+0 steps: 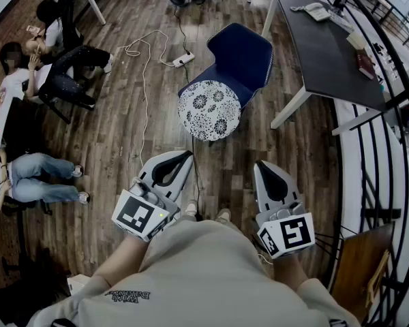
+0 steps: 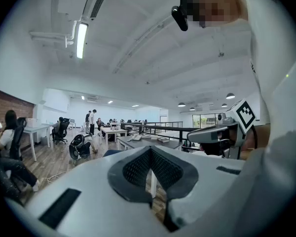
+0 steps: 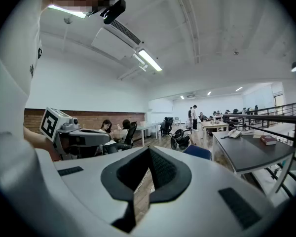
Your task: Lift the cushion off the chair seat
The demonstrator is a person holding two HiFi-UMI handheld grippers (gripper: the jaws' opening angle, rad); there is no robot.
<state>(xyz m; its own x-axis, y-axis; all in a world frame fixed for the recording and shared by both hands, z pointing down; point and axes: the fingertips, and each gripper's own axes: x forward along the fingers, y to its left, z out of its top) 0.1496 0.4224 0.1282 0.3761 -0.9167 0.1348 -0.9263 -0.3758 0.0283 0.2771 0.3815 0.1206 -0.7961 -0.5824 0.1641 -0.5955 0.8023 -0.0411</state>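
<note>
A round cushion (image 1: 208,110) with a black-and-white flower print lies on the front of the seat of a blue chair (image 1: 240,56), a short way ahead of me on the wooden floor. My left gripper (image 1: 186,157) and right gripper (image 1: 261,165) are held near my body, short of the chair and apart from the cushion. Both are shut with nothing between the jaws. In the left gripper view the left gripper (image 2: 150,150) points level across the room, and a bit of the chair (image 2: 113,152) shows. The right gripper (image 3: 149,150) also sees the chair (image 3: 197,152).
A dark table (image 1: 327,46) on white legs stands right of the chair, with a black railing (image 1: 388,121) beyond it. A power strip (image 1: 183,60) and white cable lie on the floor left of the chair. Seated people (image 1: 27,67) are at the far left. A wooden panel (image 1: 358,264) leans at lower right.
</note>
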